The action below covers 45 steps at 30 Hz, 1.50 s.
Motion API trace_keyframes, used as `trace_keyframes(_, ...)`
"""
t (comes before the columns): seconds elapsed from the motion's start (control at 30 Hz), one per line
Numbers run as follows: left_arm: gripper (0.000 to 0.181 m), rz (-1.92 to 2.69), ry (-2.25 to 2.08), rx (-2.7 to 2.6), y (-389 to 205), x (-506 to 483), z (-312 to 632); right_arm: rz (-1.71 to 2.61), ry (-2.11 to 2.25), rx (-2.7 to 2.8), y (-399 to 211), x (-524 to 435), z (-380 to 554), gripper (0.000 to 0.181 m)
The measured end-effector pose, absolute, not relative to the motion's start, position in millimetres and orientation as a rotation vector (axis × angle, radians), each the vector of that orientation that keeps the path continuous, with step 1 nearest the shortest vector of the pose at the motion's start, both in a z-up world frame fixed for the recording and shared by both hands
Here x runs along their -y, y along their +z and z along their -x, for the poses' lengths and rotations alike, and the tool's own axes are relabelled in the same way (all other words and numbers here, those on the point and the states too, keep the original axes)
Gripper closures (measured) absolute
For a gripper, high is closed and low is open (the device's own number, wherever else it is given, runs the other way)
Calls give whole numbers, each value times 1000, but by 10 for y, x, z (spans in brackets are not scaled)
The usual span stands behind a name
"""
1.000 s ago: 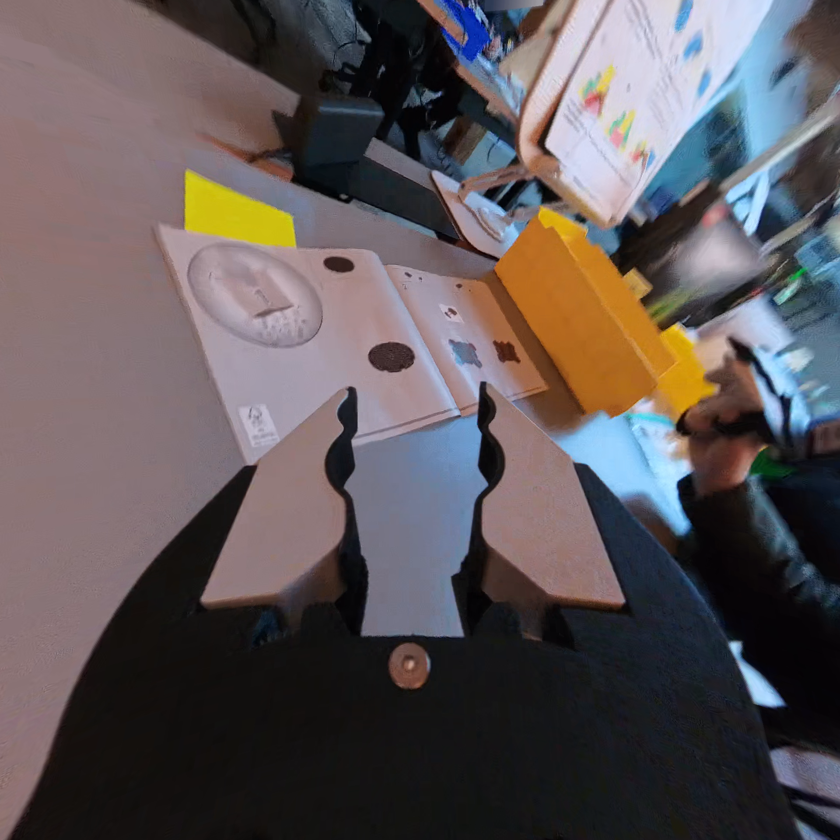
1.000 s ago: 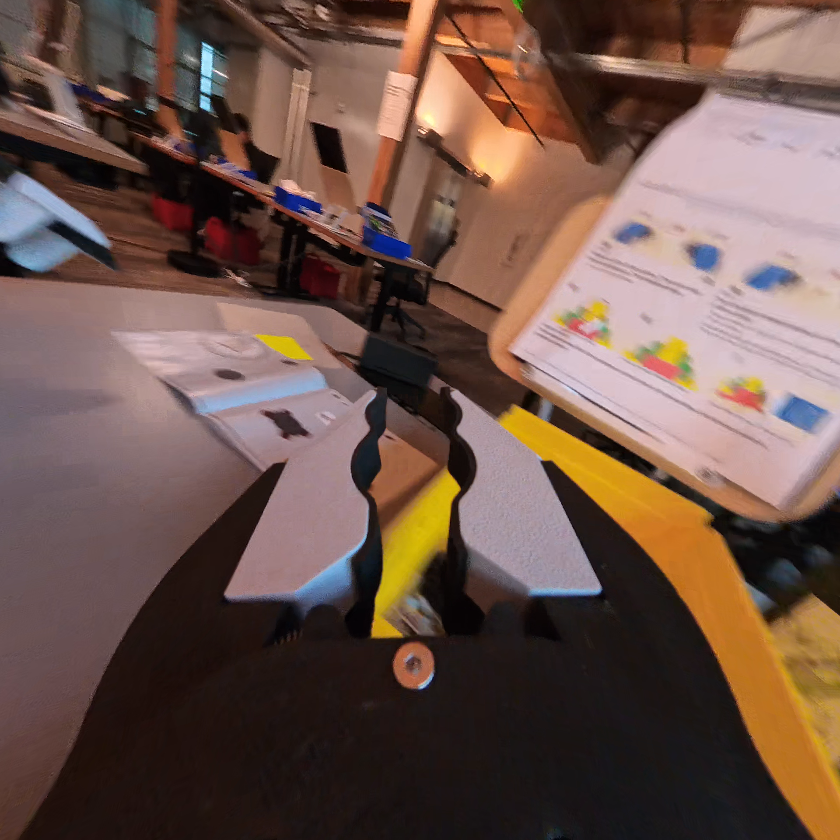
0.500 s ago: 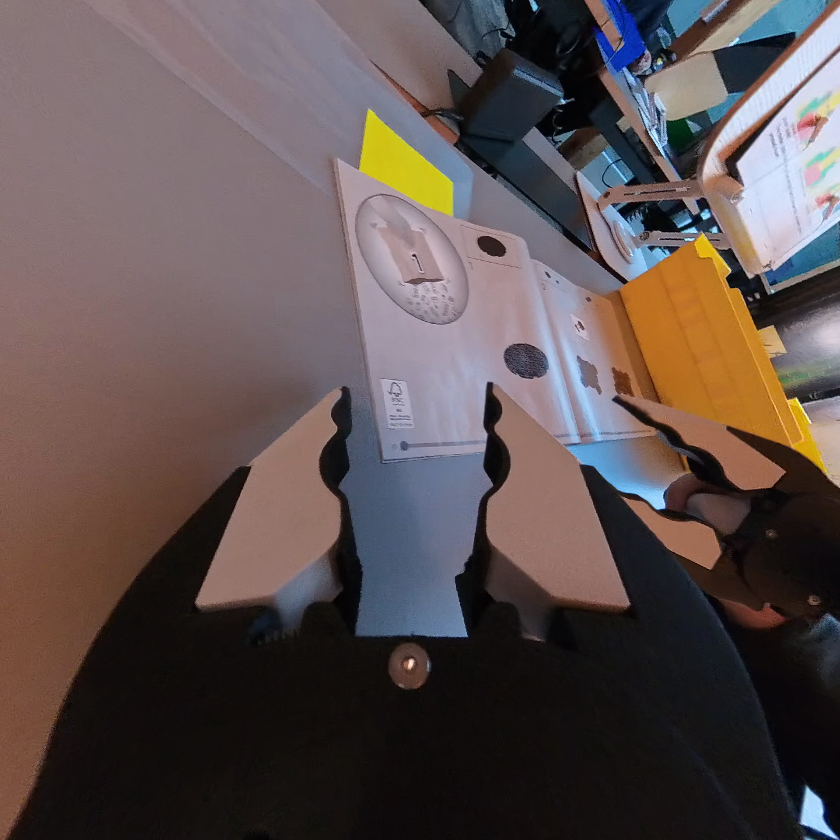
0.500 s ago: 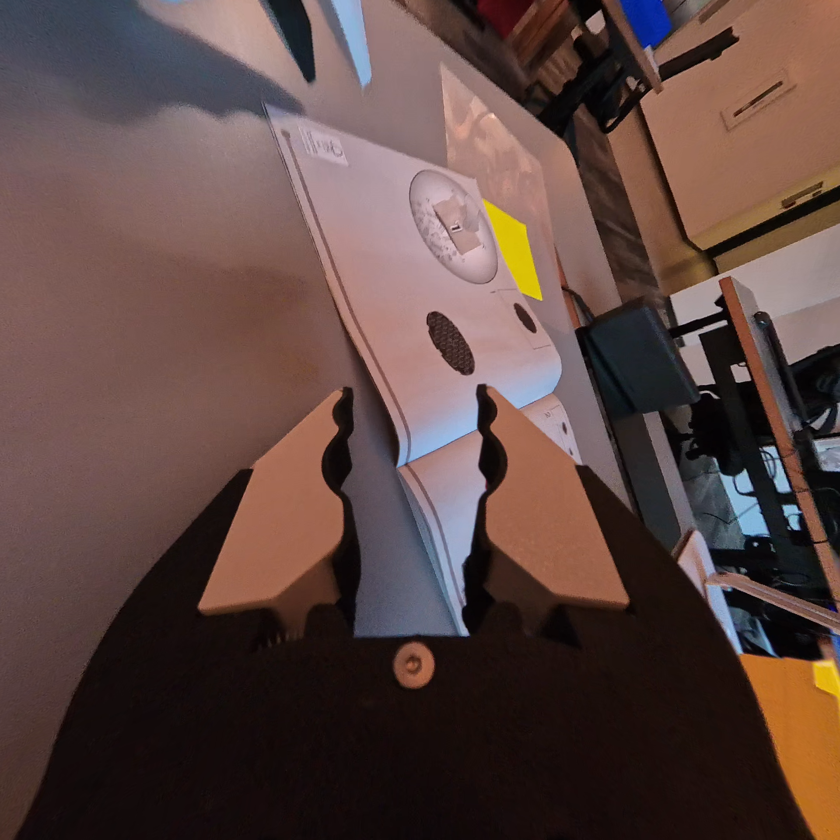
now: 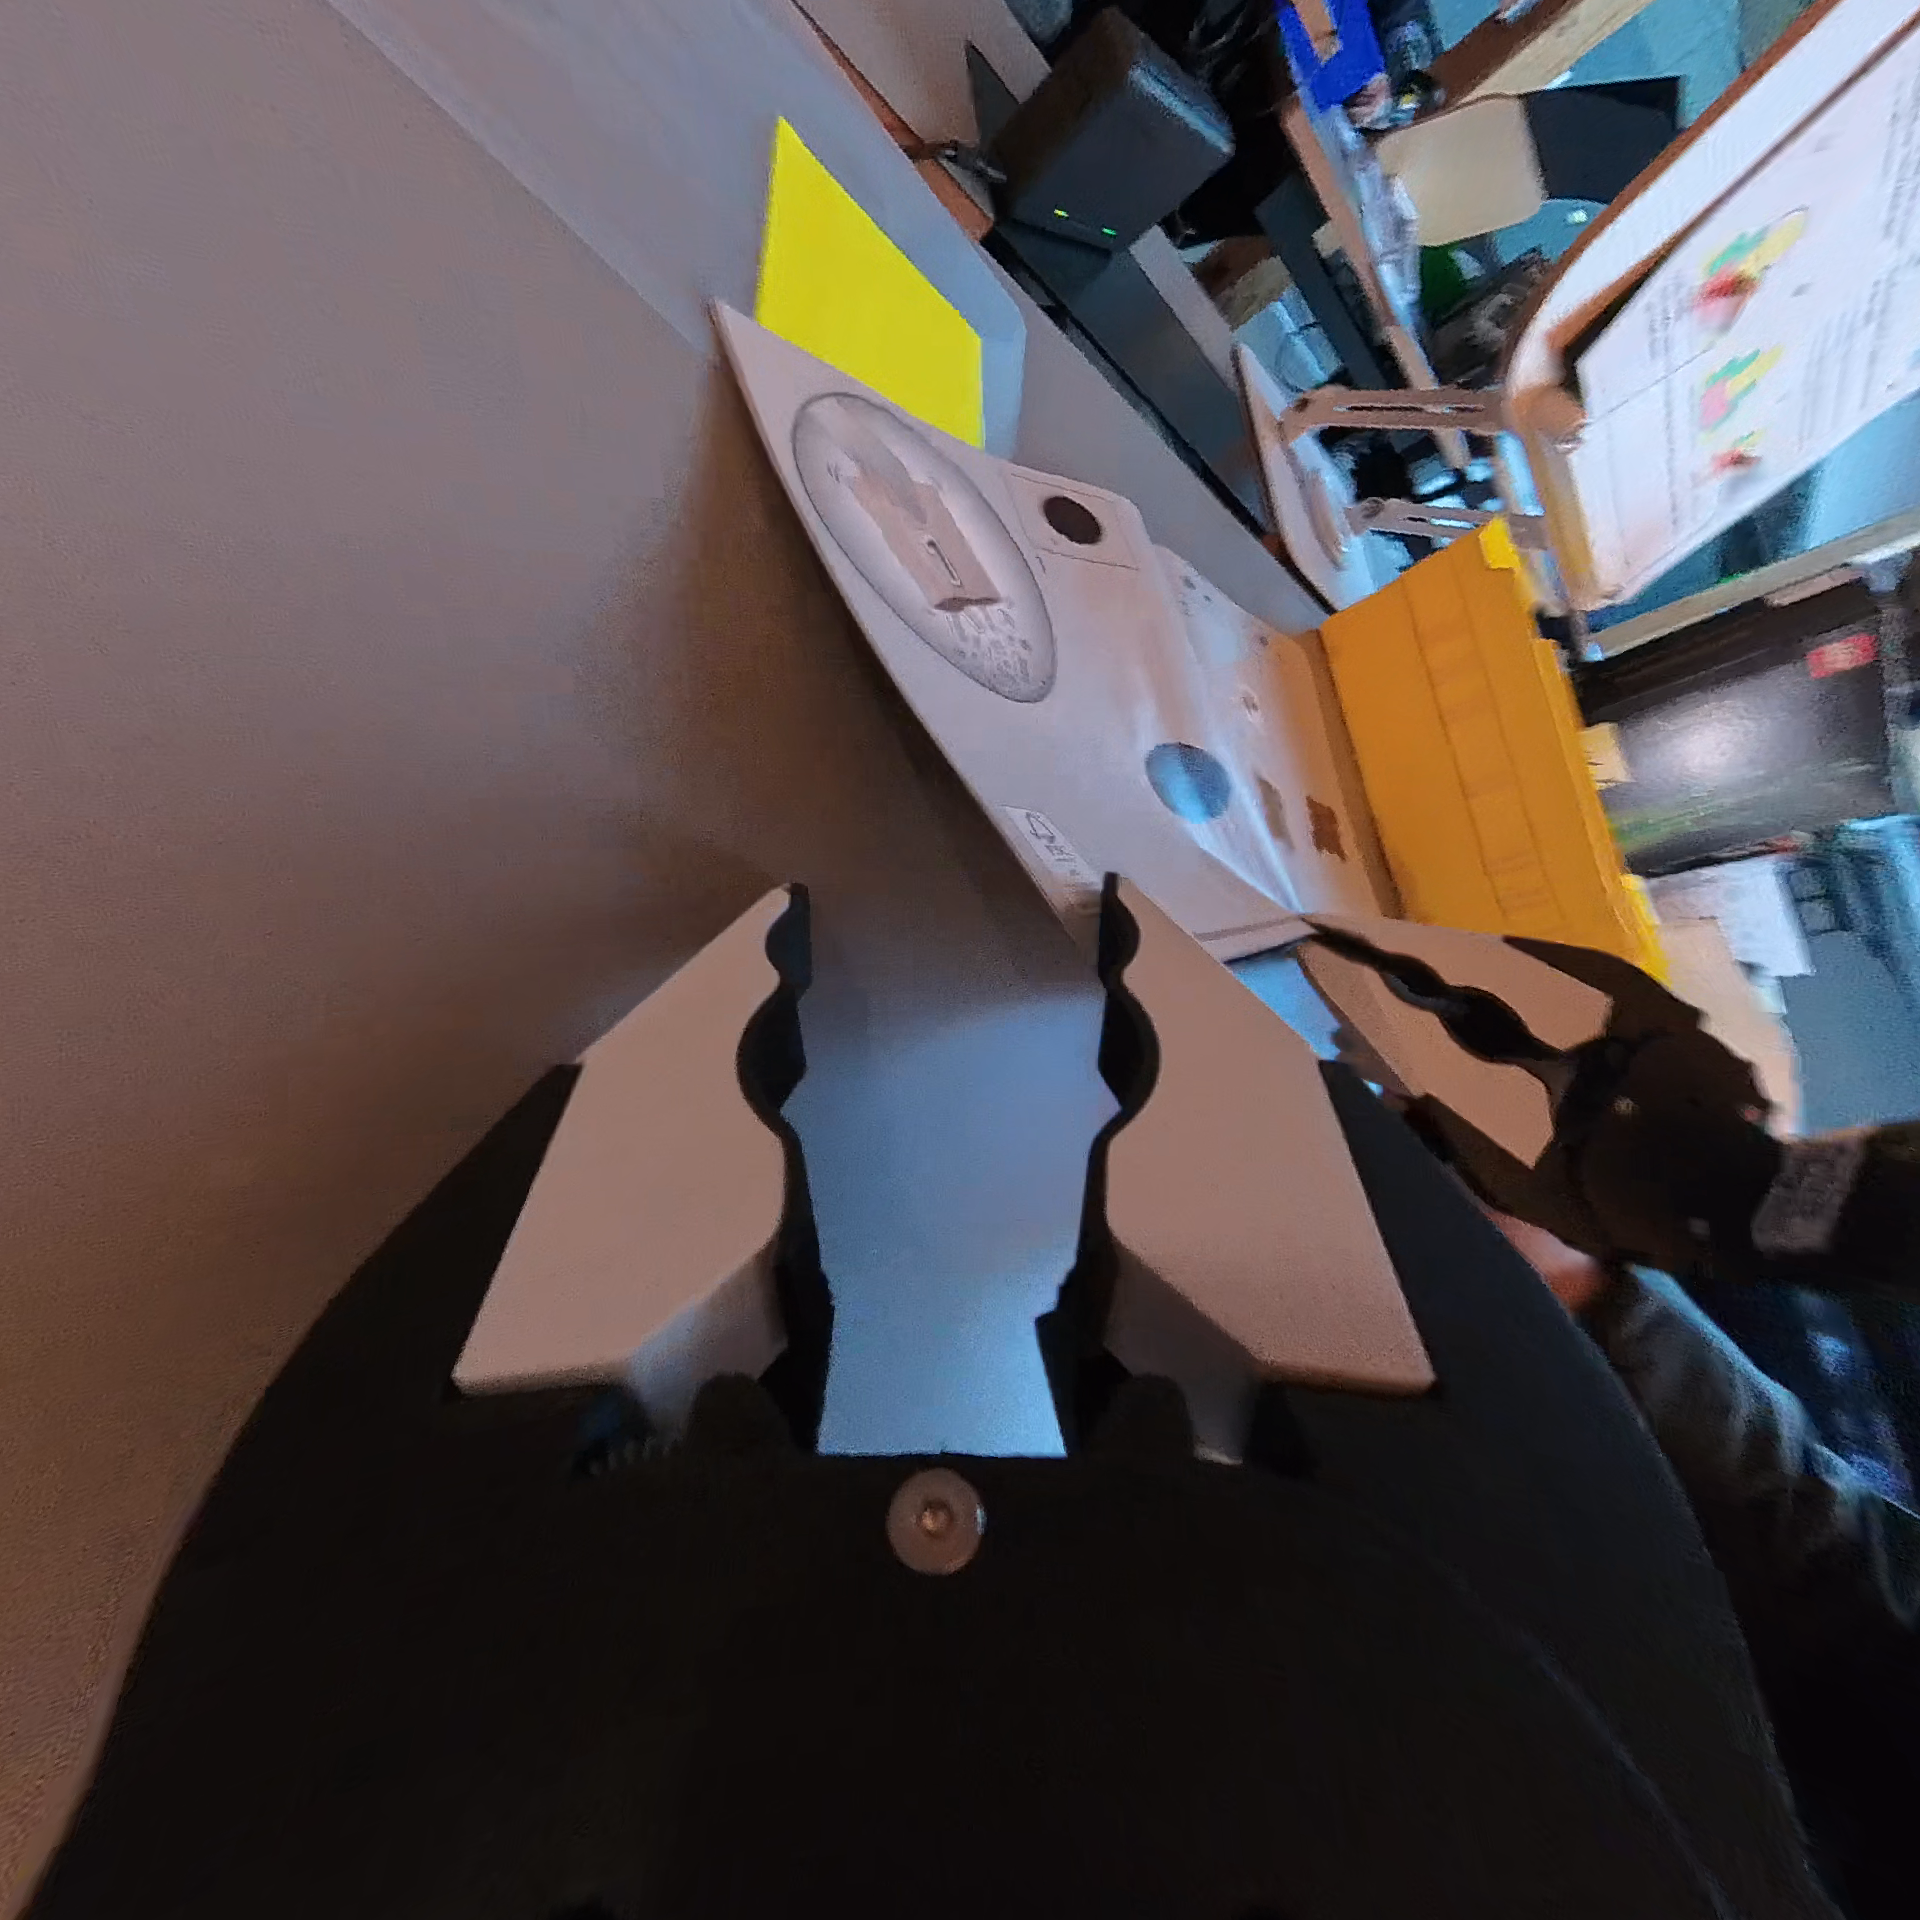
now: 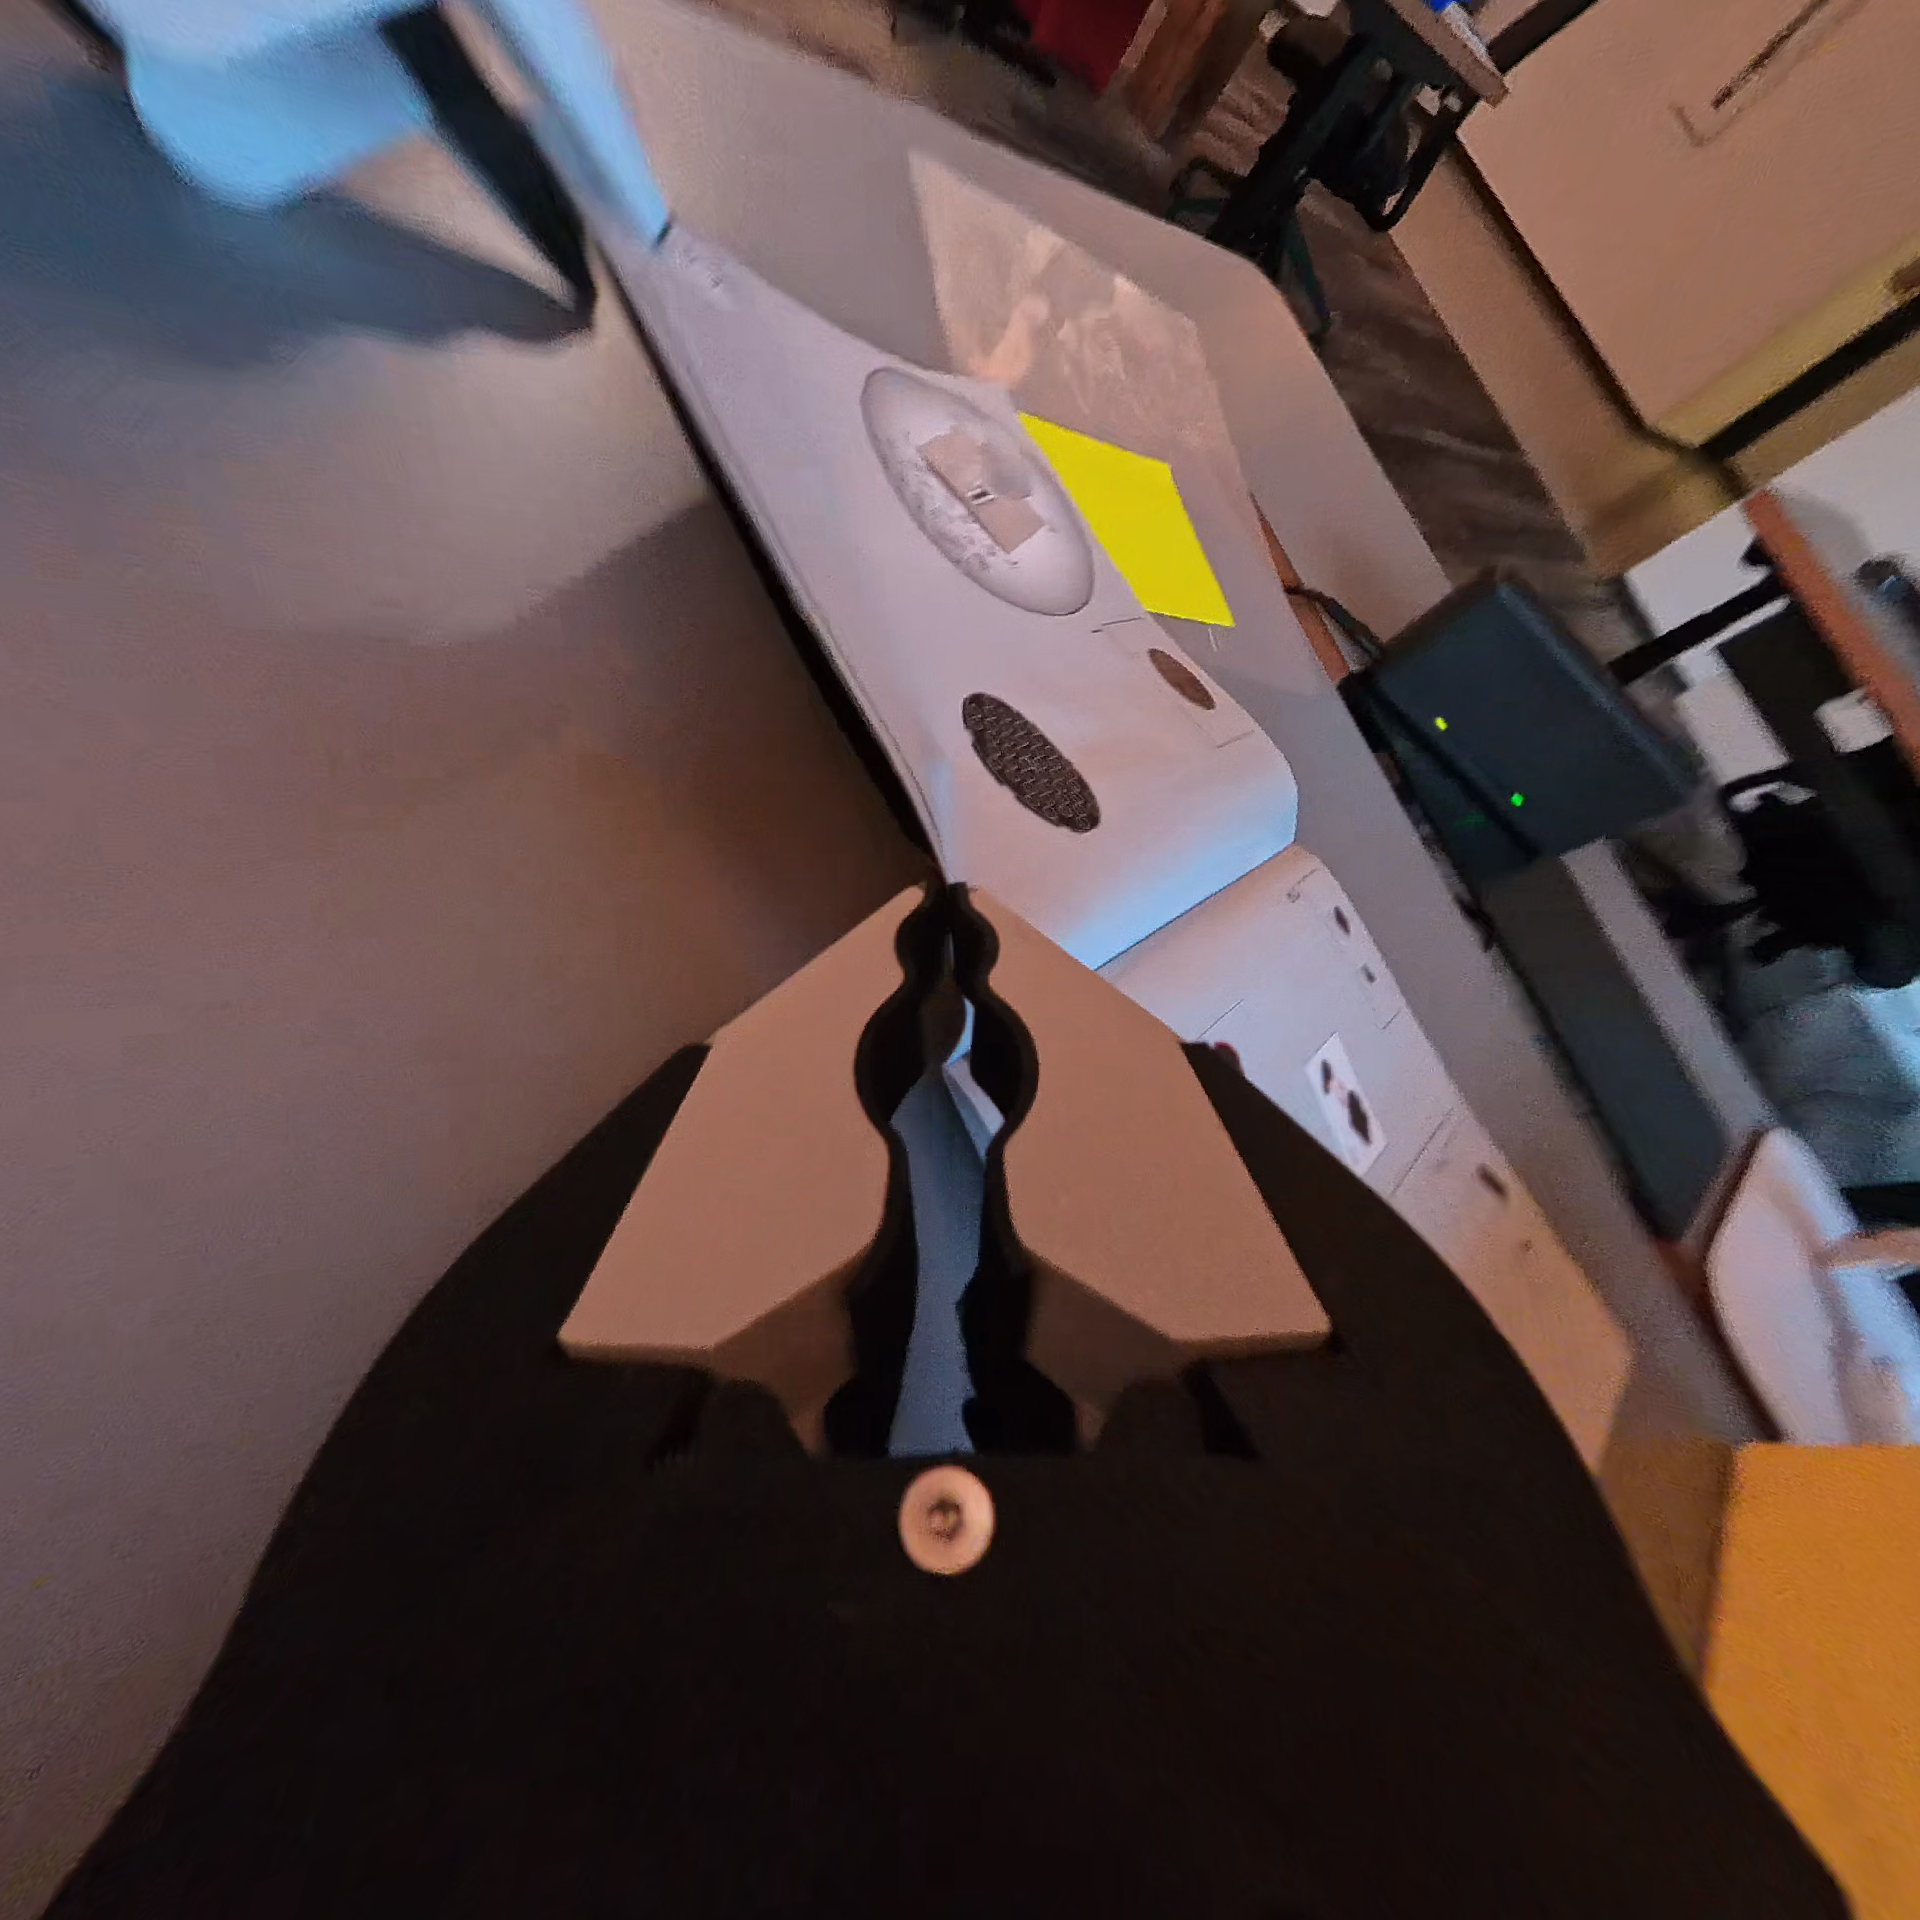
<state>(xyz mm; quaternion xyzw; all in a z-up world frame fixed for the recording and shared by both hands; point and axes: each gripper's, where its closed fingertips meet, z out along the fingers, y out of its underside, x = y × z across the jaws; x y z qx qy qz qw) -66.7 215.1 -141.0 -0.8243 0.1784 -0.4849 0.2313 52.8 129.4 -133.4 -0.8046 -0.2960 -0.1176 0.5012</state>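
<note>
An open white booklet [image 5: 1101, 665] lies on the grey table [image 5: 312, 623]. My left gripper [image 5: 951, 902] is open and empty just above the table, with its right fingertip by the booklet's near corner. My right gripper [image 6: 945, 896] is shut on the near edge of the booklet's left page [image 6: 935, 582], which curls up off the table. It also shows in the left wrist view [image 5: 1320, 930], pinching that edge. The left gripper [image 6: 395, 114] is a blur at the top left of the right wrist view.
A yellow sheet [image 5: 862, 301] lies beyond the booklet. A yellow bin [image 5: 1475, 748] stands to its right and shows in the right wrist view [image 6: 1829, 1683]. A black box [image 6: 1507, 717] sits past the table's edge. A board with printed sheets [image 5: 1714, 312] stands behind the bin. The tips of one gripper are about 15 centimetres away from the tips of the other.
My right gripper has shut on the booklet's near edge and the left page has lifted. My left gripper stays open and has shifted slightly left of the booklet's corner.
</note>
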Motion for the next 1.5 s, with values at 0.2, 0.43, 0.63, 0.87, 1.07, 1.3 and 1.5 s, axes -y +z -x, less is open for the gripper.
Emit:
trace_keyframes(0.2,135,2113,-1961,-338,-1095,-1837,415,1905,-126,687,-1248,-1057,-559,181)
trace_keyframes(0.43,181,2196,-1832,-545,-1119,-1677,360,1947,-137,716,-1296,-797,-631,152)
trace_keyframes(0.63,181,2008,-1625,-996,-167,-1285,-286,2064,-61,534,-1165,-326,-1155,152)
trace_keyframes(0.87,134,1943,-1905,-1452,-239,-396,-1393,2193,-91,255,-1207,42,-1833,148)
trace_keyframes(1.07,134,1975,-1496,-1407,-875,-697,-1222,2221,-166,304,-1071,479,-1983,140)
trace_keyframes(1.3,107,1789,-790,-1802,-1540,-499,-1243,1997,-351,19,-78,1427,-2973,141)
trace_keyframes(1.5,116,1658,-549,-1852,-1619,-717,-1317,2156,-531,-308,-158,2928,-4001,140)
